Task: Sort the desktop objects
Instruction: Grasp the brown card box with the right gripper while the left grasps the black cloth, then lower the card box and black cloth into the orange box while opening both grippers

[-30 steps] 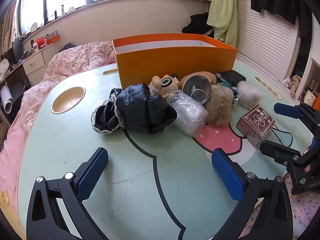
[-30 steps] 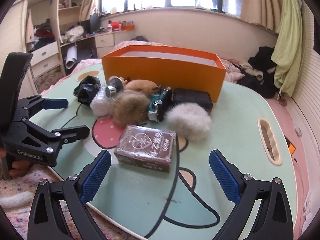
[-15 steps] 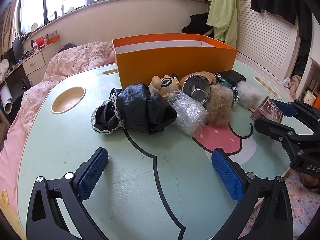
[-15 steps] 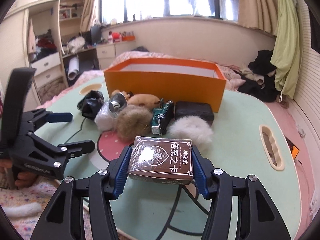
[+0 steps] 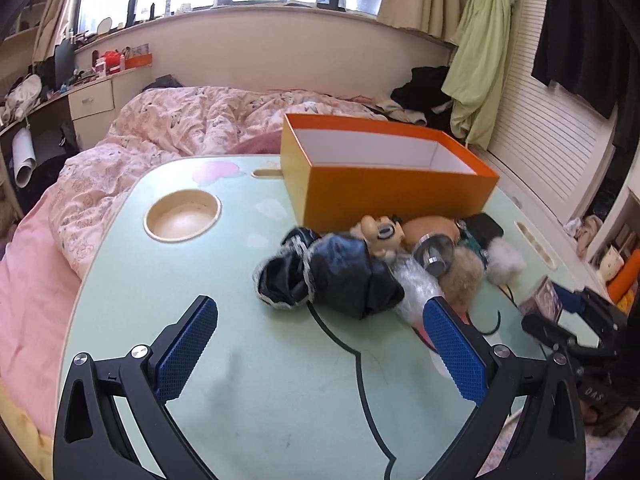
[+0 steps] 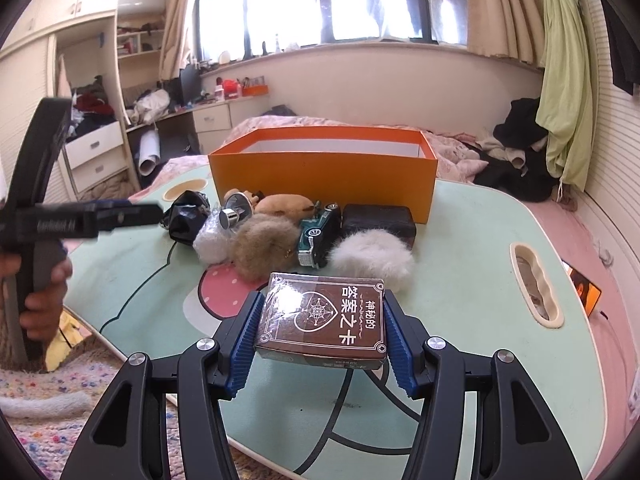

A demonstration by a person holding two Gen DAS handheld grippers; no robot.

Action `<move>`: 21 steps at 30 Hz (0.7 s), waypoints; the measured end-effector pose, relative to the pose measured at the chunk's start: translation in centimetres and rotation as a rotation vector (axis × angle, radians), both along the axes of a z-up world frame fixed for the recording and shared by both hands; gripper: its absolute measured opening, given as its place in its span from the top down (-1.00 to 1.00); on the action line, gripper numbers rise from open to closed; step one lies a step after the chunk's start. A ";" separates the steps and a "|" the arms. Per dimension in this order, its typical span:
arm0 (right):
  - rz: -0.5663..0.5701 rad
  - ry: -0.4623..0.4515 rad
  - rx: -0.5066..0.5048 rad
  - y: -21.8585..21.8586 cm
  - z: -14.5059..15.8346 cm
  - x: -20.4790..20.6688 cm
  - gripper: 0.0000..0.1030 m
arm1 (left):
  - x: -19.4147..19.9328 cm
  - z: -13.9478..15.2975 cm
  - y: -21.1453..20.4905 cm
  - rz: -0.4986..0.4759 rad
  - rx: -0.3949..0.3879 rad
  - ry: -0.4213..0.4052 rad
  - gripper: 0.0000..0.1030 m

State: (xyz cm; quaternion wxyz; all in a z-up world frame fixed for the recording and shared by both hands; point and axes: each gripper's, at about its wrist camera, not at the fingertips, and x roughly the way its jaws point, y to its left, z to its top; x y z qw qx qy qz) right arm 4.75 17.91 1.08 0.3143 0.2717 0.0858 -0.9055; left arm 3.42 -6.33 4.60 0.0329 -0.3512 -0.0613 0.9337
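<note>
My right gripper clamps a brown card box, white heart emblem and characters on top, above the table's near edge; its long axis runs across the jaws; my left gripper hangs open, empty.

The right gripper closed its blue pads on the brown card box, lifting it between them; the left gripper rose, jaws wide.
</note>
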 end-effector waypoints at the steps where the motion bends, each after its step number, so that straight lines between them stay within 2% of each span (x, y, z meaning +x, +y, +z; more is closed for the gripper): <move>1: -0.002 -0.002 -0.003 0.1 0.0 0.0 -0.10 | -0.7 0.2 -0.1 0.002 0.005 -0.008 -0.99; 4: -0.006 -0.010 -0.016 0.4 0.0 -0.2 -0.10 | -3.3 -0.3 0.2 -0.017 0.016 -0.074 -0.94; 7: -0.008 -0.009 -0.023 0.5 0.1 -0.1 -0.10 | -5.4 -1.7 0.6 -0.011 0.006 -0.147 -0.56; 9: -0.009 -0.005 -0.023 0.6 0.1 0.0 -0.10 | -5.9 -2.2 0.4 -0.013 0.032 -0.171 -0.30; 10: -0.009 -0.005 -0.025 0.6 0.1 0.0 -0.10 | -5.8 -2.2 0.3 -0.014 0.041 -0.163 -0.23; 12: -0.009 -0.008 -0.027 0.6 0.1 0.0 -0.10 | -5.2 -1.9 0.1 -0.024 0.038 -0.137 0.07; 14: -0.010 -0.010 -0.034 0.7 0.1 0.0 -0.10 | -4.3 -1.4 0.0 -0.028 0.021 -0.107 0.17; 17: -0.014 -0.015 -0.041 0.9 0.2 0.0 -0.10 | -3.2 -0.8 -0.5 -0.018 0.009 -0.080 0.25; 21: -0.023 -0.012 -0.056 1.2 0.9 -0.4 -0.10 | -1.8 1.1 -1.0 -0.030 0.046 -0.020 0.28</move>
